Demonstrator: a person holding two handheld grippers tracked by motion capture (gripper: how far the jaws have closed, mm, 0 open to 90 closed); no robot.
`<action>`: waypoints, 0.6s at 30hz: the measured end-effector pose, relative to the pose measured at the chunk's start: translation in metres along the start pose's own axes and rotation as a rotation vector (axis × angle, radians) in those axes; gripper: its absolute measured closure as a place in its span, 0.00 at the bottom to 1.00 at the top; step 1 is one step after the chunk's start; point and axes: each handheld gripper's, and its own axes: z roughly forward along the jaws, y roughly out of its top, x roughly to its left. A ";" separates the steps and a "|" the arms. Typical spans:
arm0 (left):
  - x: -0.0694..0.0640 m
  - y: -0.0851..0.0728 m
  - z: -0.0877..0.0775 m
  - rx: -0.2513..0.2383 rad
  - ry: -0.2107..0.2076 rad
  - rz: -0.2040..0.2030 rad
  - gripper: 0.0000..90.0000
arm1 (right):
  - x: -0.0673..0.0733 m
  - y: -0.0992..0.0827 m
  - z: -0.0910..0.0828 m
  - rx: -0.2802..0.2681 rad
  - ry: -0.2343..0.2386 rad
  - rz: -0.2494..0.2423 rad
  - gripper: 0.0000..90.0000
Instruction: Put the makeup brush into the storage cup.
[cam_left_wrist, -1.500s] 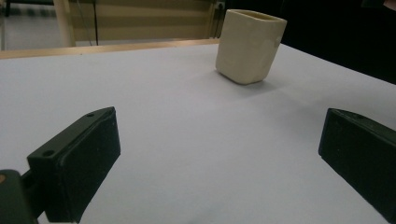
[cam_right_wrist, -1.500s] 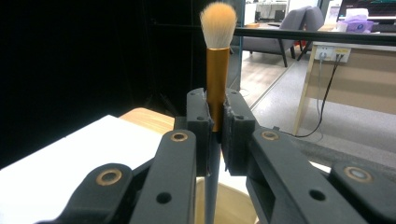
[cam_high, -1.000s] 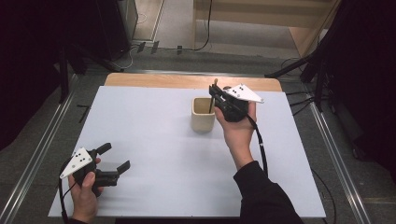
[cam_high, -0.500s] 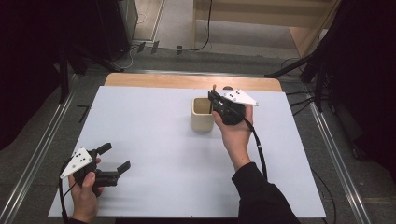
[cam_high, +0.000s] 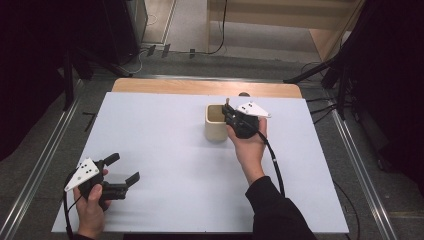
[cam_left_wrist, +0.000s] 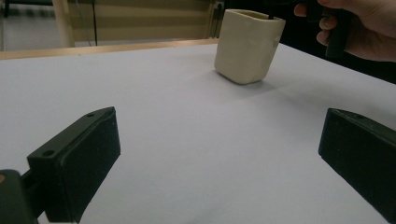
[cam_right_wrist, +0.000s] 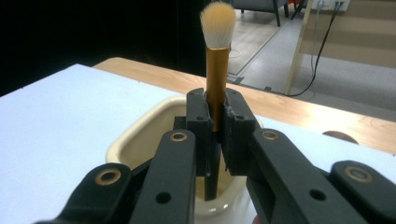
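so the right gripper (cam_right_wrist: 214, 122) has its jaws clamped on the brush (cam_right_wrist: 217, 56), handle straight down over the cup (cam_high: 216, 122), while the left gripper (cam_high: 121, 169) sits wide open, well apart.

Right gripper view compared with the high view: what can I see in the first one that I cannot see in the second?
The right gripper view reveals a brush, gold ferrule and pale bristles up, clamped upright in the right gripper above the cup's opening. The high view adds the left gripper, jaws open, resting near the table's front left corner. Both show the cream cup on the white table.
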 end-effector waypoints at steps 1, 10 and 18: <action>0.000 0.000 0.000 0.001 0.000 0.001 0.00 | -0.001 -0.002 0.001 0.005 -0.002 0.002 0.94; 0.000 0.000 0.001 -0.002 -0.001 0.001 0.00 | 0.001 -0.007 0.002 0.002 0.006 -0.016 0.82; 0.000 0.000 0.001 -0.003 -0.001 0.000 0.00 | -0.003 -0.009 -0.006 -0.009 0.027 0.019 0.57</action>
